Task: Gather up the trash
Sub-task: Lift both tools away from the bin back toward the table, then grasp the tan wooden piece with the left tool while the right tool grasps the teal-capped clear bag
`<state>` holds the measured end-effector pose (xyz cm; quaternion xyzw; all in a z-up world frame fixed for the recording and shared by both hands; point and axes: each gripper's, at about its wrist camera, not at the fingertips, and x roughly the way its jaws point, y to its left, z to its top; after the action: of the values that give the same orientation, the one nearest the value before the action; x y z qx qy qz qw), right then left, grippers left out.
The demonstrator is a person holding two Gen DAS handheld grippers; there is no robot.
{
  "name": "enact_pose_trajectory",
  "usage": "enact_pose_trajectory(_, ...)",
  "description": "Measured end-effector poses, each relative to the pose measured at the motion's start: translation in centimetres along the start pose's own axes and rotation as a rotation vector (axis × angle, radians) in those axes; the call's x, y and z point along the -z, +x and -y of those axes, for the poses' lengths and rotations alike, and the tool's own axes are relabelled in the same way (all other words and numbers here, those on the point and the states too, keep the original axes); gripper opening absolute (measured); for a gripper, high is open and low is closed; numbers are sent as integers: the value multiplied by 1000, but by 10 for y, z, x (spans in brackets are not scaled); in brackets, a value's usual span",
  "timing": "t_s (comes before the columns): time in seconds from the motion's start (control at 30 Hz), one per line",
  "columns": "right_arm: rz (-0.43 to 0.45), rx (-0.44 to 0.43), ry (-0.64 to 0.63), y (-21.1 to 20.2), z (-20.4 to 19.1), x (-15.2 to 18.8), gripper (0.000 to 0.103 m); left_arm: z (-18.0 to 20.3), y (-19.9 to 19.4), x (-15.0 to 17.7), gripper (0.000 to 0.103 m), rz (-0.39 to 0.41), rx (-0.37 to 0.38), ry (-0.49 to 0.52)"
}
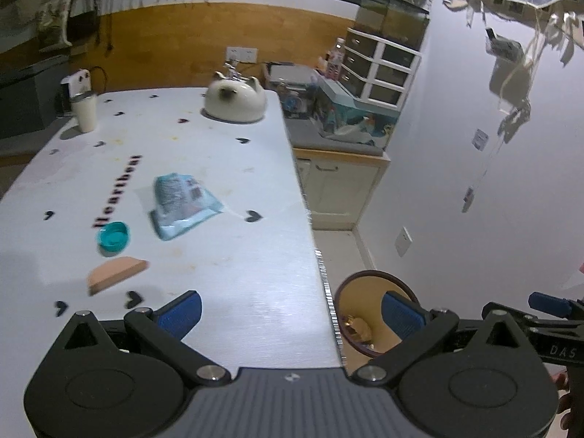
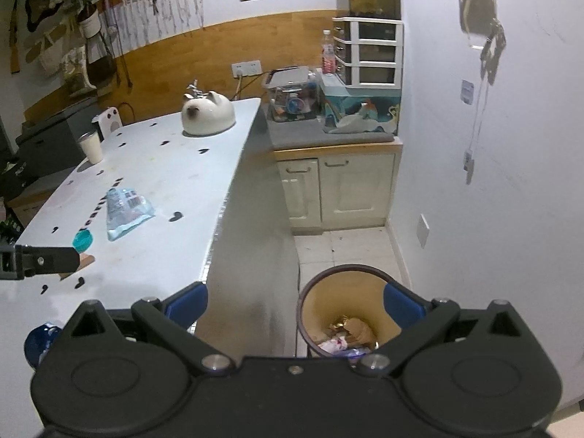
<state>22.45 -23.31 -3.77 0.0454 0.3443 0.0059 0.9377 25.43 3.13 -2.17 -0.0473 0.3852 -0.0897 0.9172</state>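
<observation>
On the white table [image 1: 226, 292] lie a light blue plastic packet [image 1: 186, 206], a teal bottle cap [image 1: 114, 239] and a tan half-round piece [image 1: 116, 273]. My left gripper [image 1: 292, 314] hovers open and empty over the table's near right edge, short of those items. On the floor right of the table stands a round bin [image 2: 343, 268] with crumpled wrappers inside. My right gripper [image 2: 295, 304] hangs open and empty above the bin's near side. The packet [image 2: 126, 211] and cap [image 2: 82, 239] also show in the right wrist view.
A white cat-shaped ceramic pot [image 1: 235, 102] and a white cup [image 1: 84, 111] stand at the table's far end. Beyond the bin is a cream cabinet [image 2: 339, 189] loaded with boxes and plastic drawers. A wall [image 2: 492, 219] runs close on the right. A dark blue object [image 2: 40, 343] lies at the table's near left.
</observation>
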Motion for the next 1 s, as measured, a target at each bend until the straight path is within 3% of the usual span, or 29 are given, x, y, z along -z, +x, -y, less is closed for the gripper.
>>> enact_pose_trajectory(0.3,25,-73,-36,4,-46,-3,103,-55,-34,5,103,49,-100,-67)
enact_pose_trajectory(0.57,26,-158,-118,17,-90,-15,103,-97,-50,18,103,45,-201,-159)
enact_pose_trajectory(0.8,5,-266,-208,48,-119,-36,103,-120,-50,24,103,45,-276,-259)
enact_pose_trajectory(1.0,-22,-362,-285,93,-141,-64,103,-125,-36,16,103,68,-300,-269)
